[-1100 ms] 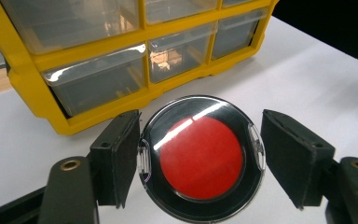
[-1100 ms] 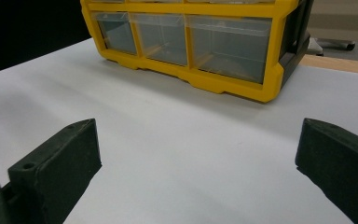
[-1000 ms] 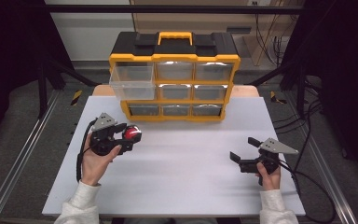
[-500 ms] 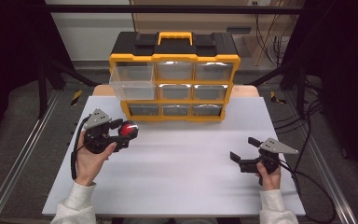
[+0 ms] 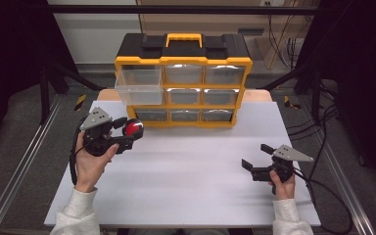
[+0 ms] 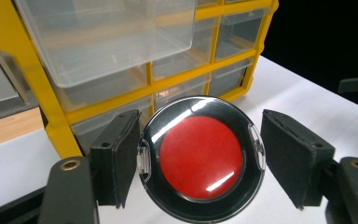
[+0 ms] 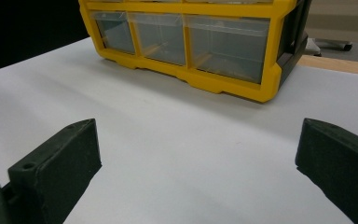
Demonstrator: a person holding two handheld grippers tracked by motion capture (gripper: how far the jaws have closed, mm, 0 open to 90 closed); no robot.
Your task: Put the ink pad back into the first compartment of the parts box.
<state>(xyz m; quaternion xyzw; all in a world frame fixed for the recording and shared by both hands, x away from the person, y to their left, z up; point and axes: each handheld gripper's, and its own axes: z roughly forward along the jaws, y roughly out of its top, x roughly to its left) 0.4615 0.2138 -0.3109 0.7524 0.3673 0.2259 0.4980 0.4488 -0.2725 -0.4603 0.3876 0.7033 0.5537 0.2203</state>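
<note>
White desk first, with the yellow drawer cabinet at its far edge, top-left drawer pulled out. Left tongs are up off the desk just below that drawer, pinching a round red-faced disc in a black rim. Right tongs sit spread wide, nothing between them, low over the desk.
</note>
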